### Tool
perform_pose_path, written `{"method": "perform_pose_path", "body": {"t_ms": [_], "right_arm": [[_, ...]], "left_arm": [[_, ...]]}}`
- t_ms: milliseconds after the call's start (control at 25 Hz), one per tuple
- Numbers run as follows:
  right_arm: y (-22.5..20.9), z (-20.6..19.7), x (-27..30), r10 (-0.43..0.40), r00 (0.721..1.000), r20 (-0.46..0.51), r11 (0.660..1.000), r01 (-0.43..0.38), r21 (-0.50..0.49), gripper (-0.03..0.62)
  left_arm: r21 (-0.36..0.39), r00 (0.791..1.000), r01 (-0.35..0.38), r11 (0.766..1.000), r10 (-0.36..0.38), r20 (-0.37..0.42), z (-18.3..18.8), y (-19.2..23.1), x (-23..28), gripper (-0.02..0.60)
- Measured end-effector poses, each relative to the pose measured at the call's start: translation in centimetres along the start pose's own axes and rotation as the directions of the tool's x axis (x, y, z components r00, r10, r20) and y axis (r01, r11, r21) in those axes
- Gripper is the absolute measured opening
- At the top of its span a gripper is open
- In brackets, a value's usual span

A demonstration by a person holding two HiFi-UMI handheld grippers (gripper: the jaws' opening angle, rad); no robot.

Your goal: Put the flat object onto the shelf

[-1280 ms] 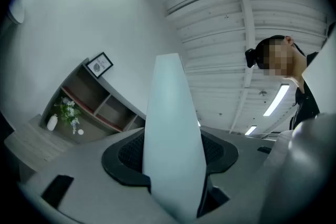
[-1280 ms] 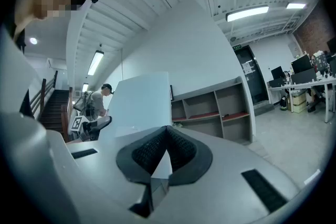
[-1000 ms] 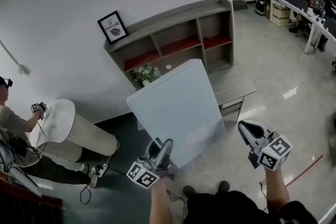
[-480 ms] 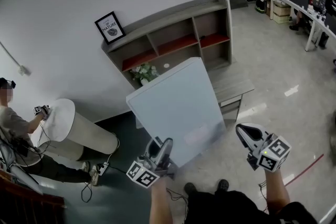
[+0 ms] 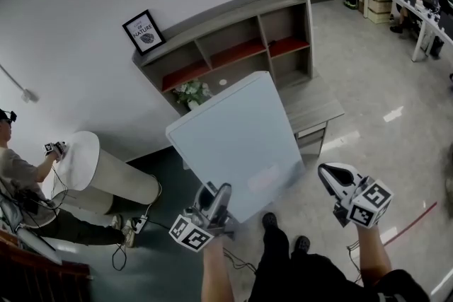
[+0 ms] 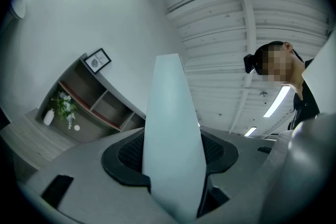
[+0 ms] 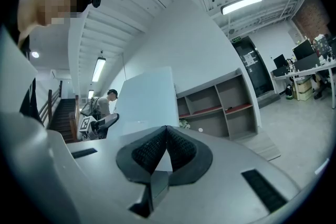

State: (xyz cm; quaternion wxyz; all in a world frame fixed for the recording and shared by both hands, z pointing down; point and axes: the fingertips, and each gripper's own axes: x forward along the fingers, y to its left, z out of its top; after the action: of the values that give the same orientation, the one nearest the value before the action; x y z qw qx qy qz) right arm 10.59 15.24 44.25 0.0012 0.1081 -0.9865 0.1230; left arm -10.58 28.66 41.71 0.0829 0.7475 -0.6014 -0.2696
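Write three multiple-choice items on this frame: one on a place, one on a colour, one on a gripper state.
1. Where does the framed picture stand?
A. on top of the shelf
B. on the floor
C. inside a shelf compartment

2. What colour is the flat panel?
A. red
B. black
C. pale blue

3. What is the state of the left gripper?
A. open and empty
B. shut on the flat panel
C. shut on the framed picture

Answers:
1 A: the head view shows it on the shelf's top board, against the wall.
2 C: the head view shows its broad pale blue face.
3 B: the left gripper view shows its fingers pressed on both sides of the panel.
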Motion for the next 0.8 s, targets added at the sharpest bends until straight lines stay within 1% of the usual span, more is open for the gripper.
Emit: {"method": "perform_pose_path", "body": {"t_ms": [160,320,520,800], "right_arm": [[-0.8,0.1,1.7,-0.012,1.000,-0.002,1.000,0.012,-0.007,0.012],[-1.6,0.8,3.9,-0.035,0.999,-0.003,0.999,0.035,-0.019,0.012],[-2.8,2.5,8.2,-0.061,0.998,-0.005,0.997,0.061,-0.054,0.012],[-4.9,5.0,13.9,-0.107,0.994,0.022,0.990,0.108,-0.089,0.012]], "left_arm": [[-0.008,1.000,0.015,1.000,-0.015,-0.001,0.2,1.9,1.0,0.268],[-0.023,0.999,0.046,0.999,-0.046,0.005,1.0,4.1,2.6,0.268],[-0.043,0.997,0.079,0.996,-0.079,-0.001,2.3,8.4,5.4,0.268],[-0.045,0.991,0.133,0.990,-0.134,-0.006,4.5,13.8,9.2,0.268]]}}
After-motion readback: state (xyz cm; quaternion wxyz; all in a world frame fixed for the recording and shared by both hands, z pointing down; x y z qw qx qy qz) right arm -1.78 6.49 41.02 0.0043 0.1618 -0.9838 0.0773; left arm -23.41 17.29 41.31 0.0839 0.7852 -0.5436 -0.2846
